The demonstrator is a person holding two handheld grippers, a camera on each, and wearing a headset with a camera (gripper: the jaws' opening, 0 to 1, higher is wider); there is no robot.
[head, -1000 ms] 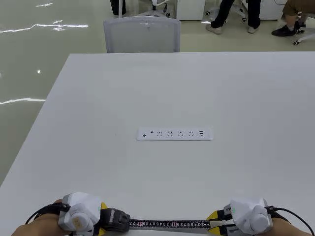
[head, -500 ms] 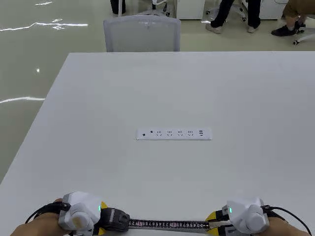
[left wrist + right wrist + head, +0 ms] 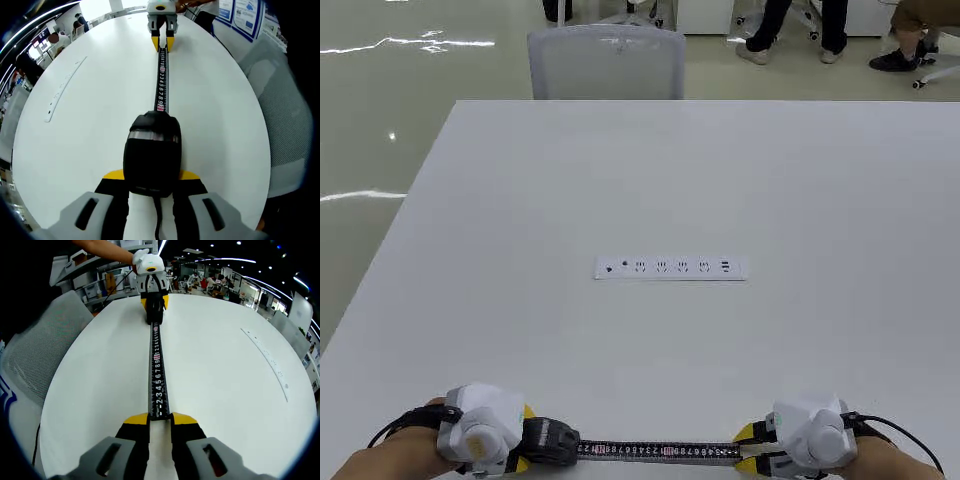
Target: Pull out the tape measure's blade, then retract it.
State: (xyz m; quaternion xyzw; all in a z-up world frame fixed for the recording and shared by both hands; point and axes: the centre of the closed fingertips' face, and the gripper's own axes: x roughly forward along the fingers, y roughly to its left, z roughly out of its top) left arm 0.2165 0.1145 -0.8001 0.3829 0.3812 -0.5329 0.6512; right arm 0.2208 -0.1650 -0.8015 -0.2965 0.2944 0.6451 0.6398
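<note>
My left gripper (image 3: 152, 176) clamps the black plastic tape-measure case (image 3: 152, 147); my right gripper (image 3: 160, 418) pinches the black numbered blade (image 3: 158, 370) at its tip. Recommend straight, level, untwisted travel.

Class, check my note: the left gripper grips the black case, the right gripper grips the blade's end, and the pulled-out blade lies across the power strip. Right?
No: in the head view the blade lies well apart from the power strip, not across it. The left gripper does grip the black case, the right gripper the blade's end.
</note>
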